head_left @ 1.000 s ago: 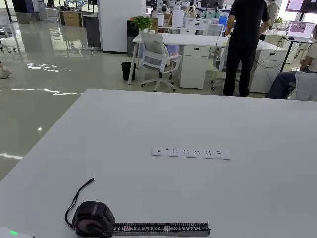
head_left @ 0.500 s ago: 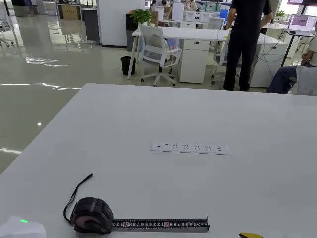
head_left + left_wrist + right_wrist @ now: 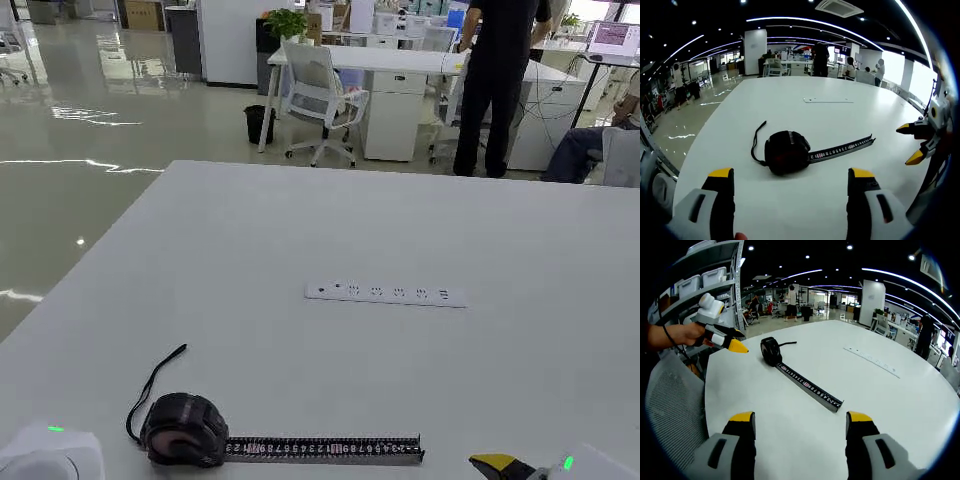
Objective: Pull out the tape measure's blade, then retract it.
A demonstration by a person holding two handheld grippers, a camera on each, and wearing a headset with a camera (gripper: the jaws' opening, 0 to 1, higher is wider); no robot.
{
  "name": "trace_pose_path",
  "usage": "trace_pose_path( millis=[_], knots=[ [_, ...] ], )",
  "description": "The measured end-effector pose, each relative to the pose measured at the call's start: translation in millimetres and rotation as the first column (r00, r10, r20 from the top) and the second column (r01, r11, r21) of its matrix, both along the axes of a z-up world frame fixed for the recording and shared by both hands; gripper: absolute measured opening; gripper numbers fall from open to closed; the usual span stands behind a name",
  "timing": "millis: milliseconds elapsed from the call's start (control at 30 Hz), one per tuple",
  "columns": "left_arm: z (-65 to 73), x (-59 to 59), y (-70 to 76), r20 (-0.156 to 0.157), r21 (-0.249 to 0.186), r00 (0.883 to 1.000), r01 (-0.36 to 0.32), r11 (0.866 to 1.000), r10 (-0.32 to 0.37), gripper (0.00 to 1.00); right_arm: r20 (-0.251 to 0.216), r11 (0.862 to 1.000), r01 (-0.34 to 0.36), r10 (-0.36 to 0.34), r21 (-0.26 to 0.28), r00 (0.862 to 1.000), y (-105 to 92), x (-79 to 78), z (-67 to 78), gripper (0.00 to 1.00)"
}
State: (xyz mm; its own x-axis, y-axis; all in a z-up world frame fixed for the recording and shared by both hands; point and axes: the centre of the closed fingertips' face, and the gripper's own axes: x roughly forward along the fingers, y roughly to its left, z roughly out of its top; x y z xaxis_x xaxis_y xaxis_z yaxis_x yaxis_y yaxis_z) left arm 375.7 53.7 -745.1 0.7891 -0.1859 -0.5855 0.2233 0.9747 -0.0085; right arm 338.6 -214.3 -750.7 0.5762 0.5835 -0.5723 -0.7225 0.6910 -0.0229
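Lying near the front edge of the white tabletop (image 3: 300,220), straight ahead of me in the head view, is the tape measure (image 3: 183,430), a dark rounded case flat on its side. Its blade (image 3: 325,448) is already drawn out to the right and lies flat on the surface, numbers up, its end hook well apart from the case. A black carry strap (image 3: 754,142) curls away from the far side of the case. Further back lies a white power strip (image 3: 386,294), well apart from everything else. My left tool (image 3: 790,173) hovers just short of the case, jaws spread wide and gripping nothing. My right tool (image 3: 800,416) hangs near the hook end of the blade, likewise spread and empty. I judge the pull-out part done and the retraction yet to come. The main risk is the spring. If I free the lock with nothing steadying the blade, it could whip back, flick sideways and knock the case around. The tabletop looks smooth and glossy, so a push on the case from one jaw may send it skidding towards the near edge rather than pressing the release. The strap could also snag a jaw as I close in. I cannot make out the lock button from here, so a misplaced press is likely.
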Motion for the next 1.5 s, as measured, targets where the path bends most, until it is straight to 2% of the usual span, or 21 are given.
trace_pose_path(
  millis=[467,900,1133,1300,1500],
  knots=[
    [-4.6,15.3,1.9,-0.013,0.015,0.999,-0.035,0.999,0.035,0.91,0.001,0.994,-0.104,0.104,-0.037,0.995,-4.5,10.9,-6.3,0.65],
    [-9.5,25.5,0.6,-0.02,0.003,0.997,-0.077,0.997,0.077,0.91,-0.007,0.977,-0.198,0.198,-0.083,0.98,-7.9,23.1,-15.8,0.6],
    [-12.3,32.3,2.9,-0.017,0.001,0.995,-0.099,0.995,0.099,0.9,0.001,0.97,-0.232,0.233,-0.078,0.973,-6.9,35.7,-17.3,0.56],
    [-14.1,37.8,4.2,-0.018,0.002,0.994,-0.111,0.994,0.111,0.89,0.012,0.96,-0.267,0.27,-0.088,0.963,-4.6,46.4,-18.1,0.53],
    [-18.0,42.8,4.7,-0.027,0.004,0.993,-0.116,0.993,0.116,0.87,0.02,0.94,-0.321,0.325,-0.111,0.945,-5.1,60.5,-19.7,0.48]
  ],
)
